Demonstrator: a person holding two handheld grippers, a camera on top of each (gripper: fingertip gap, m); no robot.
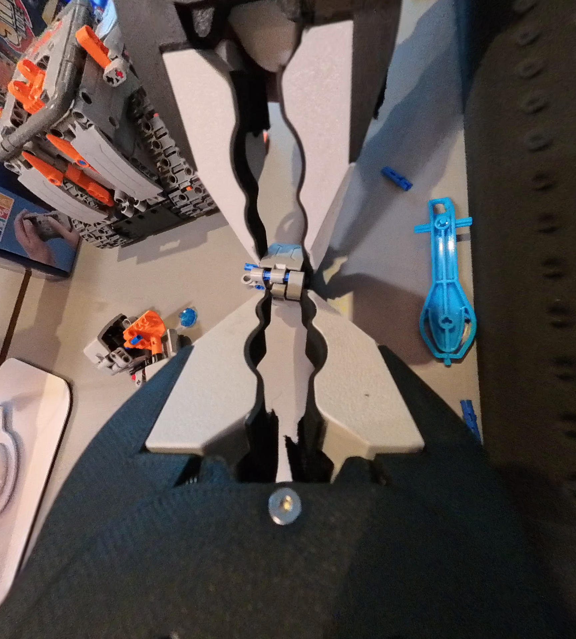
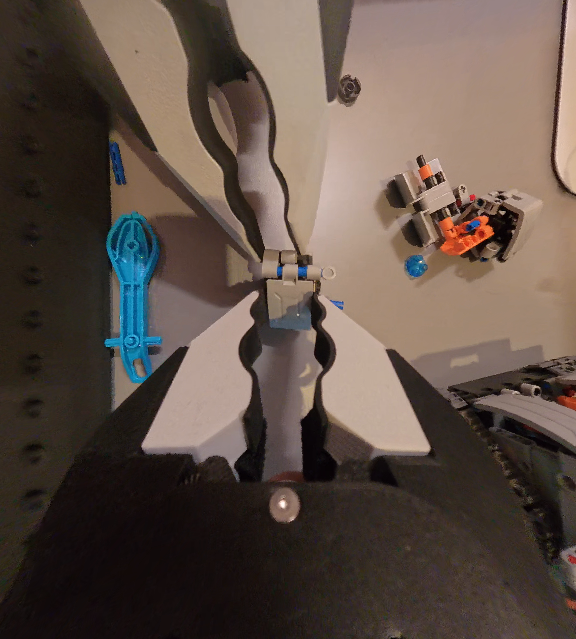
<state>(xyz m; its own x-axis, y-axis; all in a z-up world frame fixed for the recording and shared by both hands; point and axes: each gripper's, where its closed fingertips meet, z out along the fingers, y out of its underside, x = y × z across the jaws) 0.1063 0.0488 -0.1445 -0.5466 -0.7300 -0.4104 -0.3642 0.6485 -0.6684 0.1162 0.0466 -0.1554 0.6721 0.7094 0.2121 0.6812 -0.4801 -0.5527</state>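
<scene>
The left gripper [image 1: 281, 294] and the right gripper [image 2: 288, 299] meet tip to tip over the counter [image 2: 435, 103], both gripping one small grey brick assembly [image 1: 277, 276]. Jaws of the left gripper are nearly closed, pinching the hinge end of the assembly, where grey connectors sit on a blue axle pin [image 1: 269, 275]. Jaws of the right gripper are narrowly apart and clamp the grey panel [image 2: 288, 306] of the same assembly. In each wrist view the opposing gripper enters from 12 o'clock and the assembly sits at picture centre.

Left wrist view, outward from the jaws:
- 8 o'clock: a grey and orange sub-assembly [image 1: 134, 340] on the counter, with a round translucent blue stud [image 1: 188, 316] just beside it
- 3 o'clock: a light blue brick separator tool [image 1: 447, 283] lying flat near a dark studded baseplate [image 1: 538, 242]
- 1 o'clock: a small blue pin [image 1: 396, 178]
- 10 o'clock: a large grey and orange brick vehicle model [image 1: 89, 145] resting on a printed box [image 1: 6, 221]
- 8 o'clock, at the edge: a white tray [image 1: 37, 415]

Right wrist view: a dark round piece [image 2: 348, 86] lies at 1 o'clock
</scene>
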